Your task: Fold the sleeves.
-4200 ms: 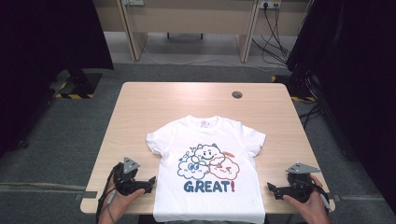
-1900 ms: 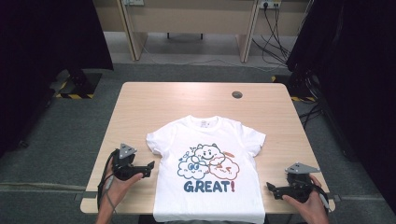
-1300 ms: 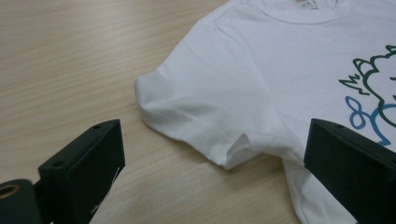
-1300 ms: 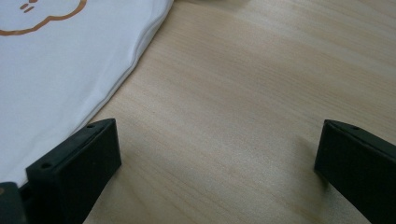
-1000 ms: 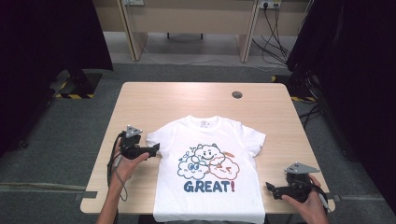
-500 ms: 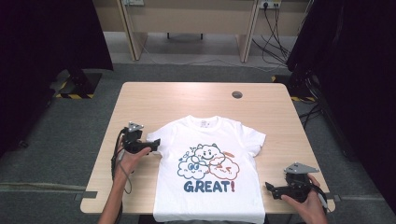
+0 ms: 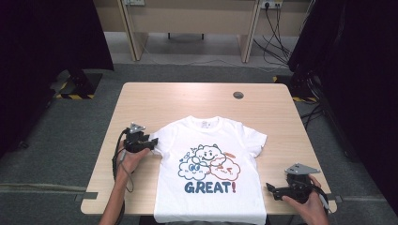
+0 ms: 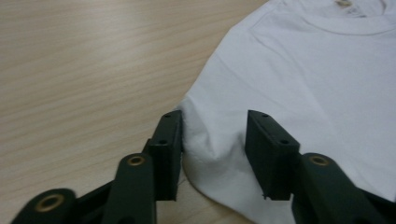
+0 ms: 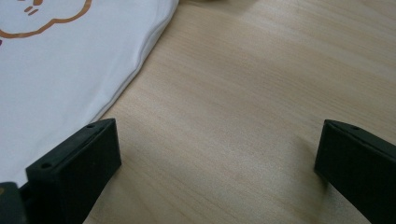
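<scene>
T-shirt (image 7: 211,168) lies flat, print up, at the table's (image 7: 187,101) near edge. Your left gripper (image 8: 212,140) has just been closing on the sleeve (image 8: 212,154), cloth bunching between its jaws, likely to fold it inward. Your right gripper (image 9: 210,154) waits wide open, empty, beside the hem.

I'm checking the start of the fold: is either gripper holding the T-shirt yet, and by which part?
The left gripper has just been closing on the T-shirt at its sleeve edge, cloth bunched between the jaws. The right gripper stands open over bare table.
</scene>
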The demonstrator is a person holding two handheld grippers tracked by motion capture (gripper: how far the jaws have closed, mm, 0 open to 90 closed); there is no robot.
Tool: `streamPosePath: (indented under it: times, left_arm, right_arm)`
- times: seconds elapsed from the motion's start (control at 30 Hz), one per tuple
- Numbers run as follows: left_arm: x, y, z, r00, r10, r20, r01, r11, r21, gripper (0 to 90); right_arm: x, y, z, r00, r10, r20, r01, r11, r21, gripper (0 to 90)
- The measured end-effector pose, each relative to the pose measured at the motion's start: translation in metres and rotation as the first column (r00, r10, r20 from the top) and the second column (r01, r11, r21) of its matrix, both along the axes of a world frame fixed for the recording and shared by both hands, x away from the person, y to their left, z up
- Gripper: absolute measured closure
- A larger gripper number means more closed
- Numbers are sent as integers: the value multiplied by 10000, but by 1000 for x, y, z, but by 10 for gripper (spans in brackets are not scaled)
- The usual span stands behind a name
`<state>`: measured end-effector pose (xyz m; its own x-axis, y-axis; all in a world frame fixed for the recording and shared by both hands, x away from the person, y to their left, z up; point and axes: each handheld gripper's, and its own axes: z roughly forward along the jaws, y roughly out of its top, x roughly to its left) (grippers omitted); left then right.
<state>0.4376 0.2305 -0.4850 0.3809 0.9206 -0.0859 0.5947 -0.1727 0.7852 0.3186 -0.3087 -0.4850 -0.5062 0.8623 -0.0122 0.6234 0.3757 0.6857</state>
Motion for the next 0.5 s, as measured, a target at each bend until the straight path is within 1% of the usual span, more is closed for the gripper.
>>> streamPosePath:
  times: [0.03, 0.1, 0.17, 0.2, 0.23, 0.27, 0.3, 0.37, 0.4, 0.47, 0.5]
  left_arm:
    - [0, 1, -1, 10000, 46, 58, -46, 10000, -38, 637]
    - [-1, 1, 0, 10000, 42, 72, -43, 9999, 104, 702]
    - [-2, 0, 2, 9998, 63, 173, -65, 9999, 112, 756]
    - [-3, -2, 4, 9997, 7, 245, -13, 9997, 242, 775]
    - [-3, -2, 4, 9997, 7, 245, -13, 9997, 242, 819]
    - [-3, -2, 4, 9997, 7, 245, -13, 9997, 242, 819]
    - [-4, -4, 7, 9994, -25, 355, 13, 9995, 326, 819]
    - [-4, -4, 7, 9994, -25, 355, 13, 9995, 326, 834]
    - [-8, -7, 13, 9985, -141, 521, 119, 9990, 423, 834]
    - [-8, -7, 13, 9985, -141, 521, 119, 9990, 423, 844]
    - [-10, -10, 20, 9971, -272, 711, 239, 9986, 466, 844]
  right_arm:
    - [0, 0, 0, 10000, 3, -6, -3, 10000, -4, 6]
    - [0, 0, 0, 10000, 9, 9, -9, 10000, 1, 6]
    - [0, 0, 0, 10000, 4, 8, -4, 10000, 1, 6]
    - [0, 0, 0, 10000, 2, 5, -2, 10000, 0, 6]
    - [0, 0, 0, 10000, 2, 5, -2, 10000, 0, 6]
    - [0, 0, 0, 10000, 17, 16, -17, 10000, -8, 6]
    - [0, 0, 0, 10000, 17, 16, -17, 10000, -8, 7]
    - [0, 0, 0, 10000, 16, 15, -16, 10000, -7, 7]
    - [0, 0, 0, 10000, 16, 15, -16, 10000, -7, 7]
    - [0, 1, 0, 10000, 19, 11, -19, 10000, -3, 7]
    - [0, 1, 0, 10000, 19, 11, -19, 10000, -3, 6]
